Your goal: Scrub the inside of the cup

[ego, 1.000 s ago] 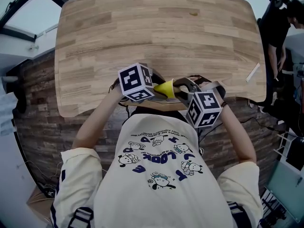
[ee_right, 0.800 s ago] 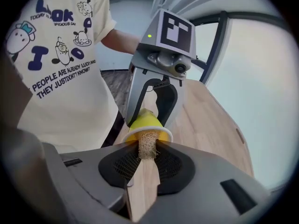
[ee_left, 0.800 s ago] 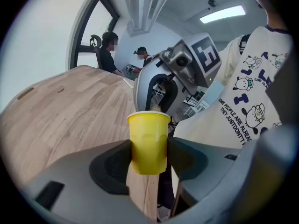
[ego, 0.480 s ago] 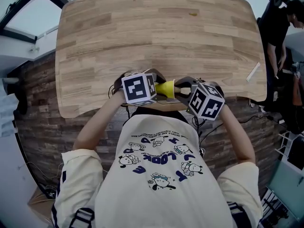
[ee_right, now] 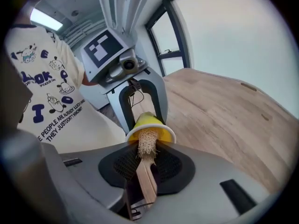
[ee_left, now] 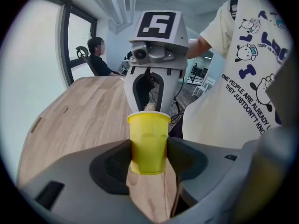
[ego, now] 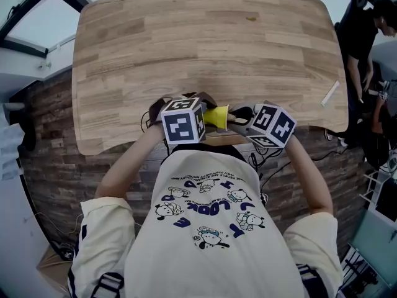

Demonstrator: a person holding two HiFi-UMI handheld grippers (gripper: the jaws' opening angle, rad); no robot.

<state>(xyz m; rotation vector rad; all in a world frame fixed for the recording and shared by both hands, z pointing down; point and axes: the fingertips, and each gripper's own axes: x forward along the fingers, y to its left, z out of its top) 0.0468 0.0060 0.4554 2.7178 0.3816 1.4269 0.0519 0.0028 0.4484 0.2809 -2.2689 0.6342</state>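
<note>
- Gripped by its sides in the left gripper [ee_left: 148,158] fingers [ee_left: 110,164], set fairly wide: yellow cup [ee_left: 148,143].
- Held just over the middle of the surface's [ego: 205,48] near edge, mouth toward the right gripper [ee_right: 147,166].
- Pinched in the right fingers [ee_right: 174,164], set narrow: wooden brush [ee_right: 145,171].
- Seen at the cup's mouth, just inside the rim: bristle head.
</note>
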